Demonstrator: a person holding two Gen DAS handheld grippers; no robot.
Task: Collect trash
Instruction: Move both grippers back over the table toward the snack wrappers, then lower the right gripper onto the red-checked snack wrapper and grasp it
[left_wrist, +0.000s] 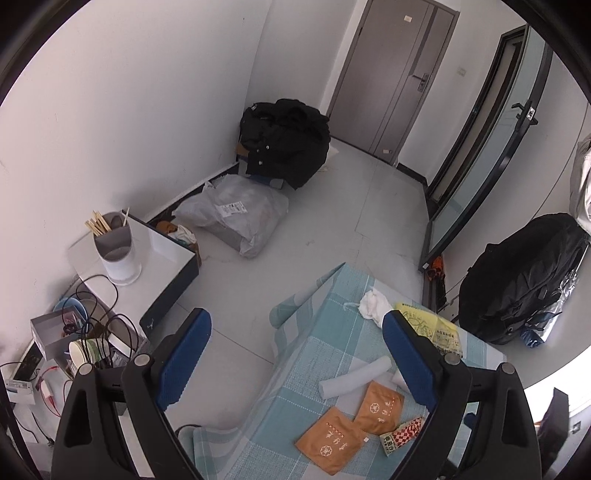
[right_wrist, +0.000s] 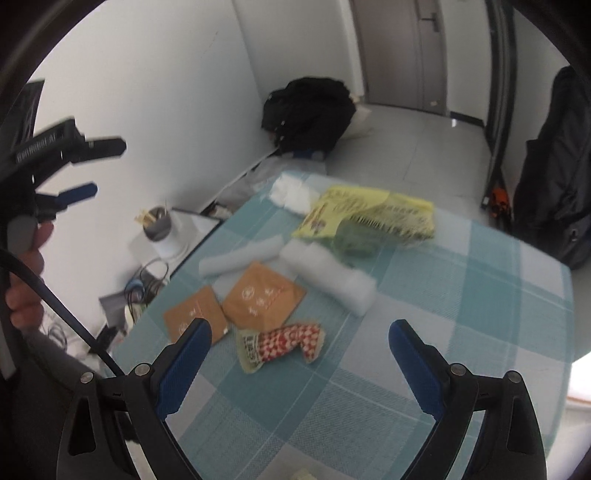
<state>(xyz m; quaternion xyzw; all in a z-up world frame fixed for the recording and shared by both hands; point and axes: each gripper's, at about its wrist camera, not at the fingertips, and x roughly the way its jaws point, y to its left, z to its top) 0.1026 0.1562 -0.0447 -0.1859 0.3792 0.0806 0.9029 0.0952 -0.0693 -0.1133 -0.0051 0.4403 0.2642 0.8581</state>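
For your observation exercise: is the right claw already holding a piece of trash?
No. The right claw is open and empty above the table, with the red checked wrapper lying untouched beneath it.

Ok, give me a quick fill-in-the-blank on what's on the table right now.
1. The number of brown paper packets on the checked tablecloth is ____.
2. The bag near the far edge is coloured ____.
3. Both the left gripper and the right gripper have jaws that are ____.

Missing: two; yellow; open

table (right_wrist: 461, 295), checked cloth | brown packets (right_wrist: 264, 299), foam rolls (right_wrist: 328, 273), yellow bag (right_wrist: 373, 218)
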